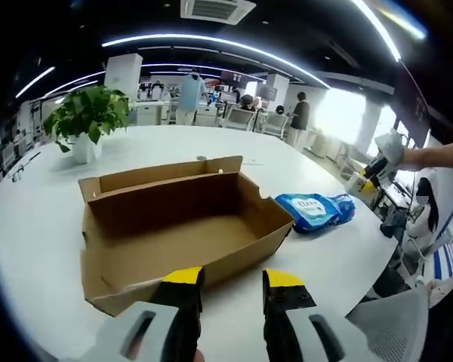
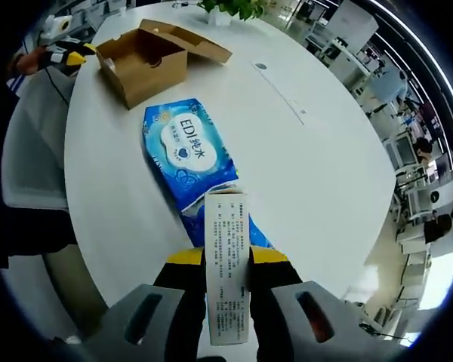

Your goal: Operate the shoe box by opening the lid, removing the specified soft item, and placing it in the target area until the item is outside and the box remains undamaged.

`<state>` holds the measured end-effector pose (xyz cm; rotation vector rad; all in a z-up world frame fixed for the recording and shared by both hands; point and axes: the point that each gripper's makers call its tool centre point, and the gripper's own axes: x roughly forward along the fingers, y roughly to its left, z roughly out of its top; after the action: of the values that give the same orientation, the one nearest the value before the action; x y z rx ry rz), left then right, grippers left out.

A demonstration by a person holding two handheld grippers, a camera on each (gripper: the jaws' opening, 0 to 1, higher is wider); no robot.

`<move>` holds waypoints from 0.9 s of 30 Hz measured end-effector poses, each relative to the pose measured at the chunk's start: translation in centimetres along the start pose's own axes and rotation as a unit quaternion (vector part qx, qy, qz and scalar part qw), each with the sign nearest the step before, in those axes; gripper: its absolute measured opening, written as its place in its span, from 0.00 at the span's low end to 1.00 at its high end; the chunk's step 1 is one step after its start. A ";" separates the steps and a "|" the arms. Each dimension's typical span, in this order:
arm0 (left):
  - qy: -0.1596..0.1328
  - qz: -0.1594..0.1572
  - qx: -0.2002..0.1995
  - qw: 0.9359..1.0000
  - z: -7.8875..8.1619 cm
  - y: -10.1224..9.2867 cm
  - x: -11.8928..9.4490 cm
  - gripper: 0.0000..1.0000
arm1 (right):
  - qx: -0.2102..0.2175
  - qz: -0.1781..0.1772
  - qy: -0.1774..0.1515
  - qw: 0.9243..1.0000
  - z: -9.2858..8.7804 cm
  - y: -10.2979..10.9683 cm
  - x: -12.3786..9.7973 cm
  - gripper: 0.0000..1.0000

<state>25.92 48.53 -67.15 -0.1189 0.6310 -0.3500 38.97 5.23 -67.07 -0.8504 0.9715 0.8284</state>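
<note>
Lying out on the white bench (image 2: 309, 158) beside the open shoe box (image 1: 181, 226): blue wipes pack (image 2: 190, 154), right gripper (image 2: 226, 260) clamping its end. Left gripper (image 1: 232, 283) hovering open near the box.

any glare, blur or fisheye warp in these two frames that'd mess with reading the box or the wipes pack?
Left gripper view: windows blow out at right, ceiling light strips bow with the fisheye, the shoe box is sharp and evenly lit, and the table edge curves. Right gripper view: the wipes pack is sharp with its front print readable, the white label between the fingers is too fine to read, and a window glares at bottom right.
</note>
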 end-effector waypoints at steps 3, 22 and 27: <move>-0.001 0.005 -0.003 1.000 -0.1 0.3 -0.2 0.31 | -0.008 -0.003 0.005 1.000 0.2 -0.9 0.3 0.18; 0.003 0.043 -0.015 0.999 -0.4 2.6 -2.2 0.31 | -0.085 -0.012 0.016 0.996 2.7 -4.6 4.5 0.18; 0.005 0.047 -0.010 0.999 -0.3 2.5 -2.5 0.31 | -0.125 -0.006 0.029 0.992 3.0 -4.3 5.9 0.18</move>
<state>24.61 51.75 -66.53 -0.1064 0.6476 -0.2538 45.76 7.20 -70.57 -1.0995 0.9250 0.9325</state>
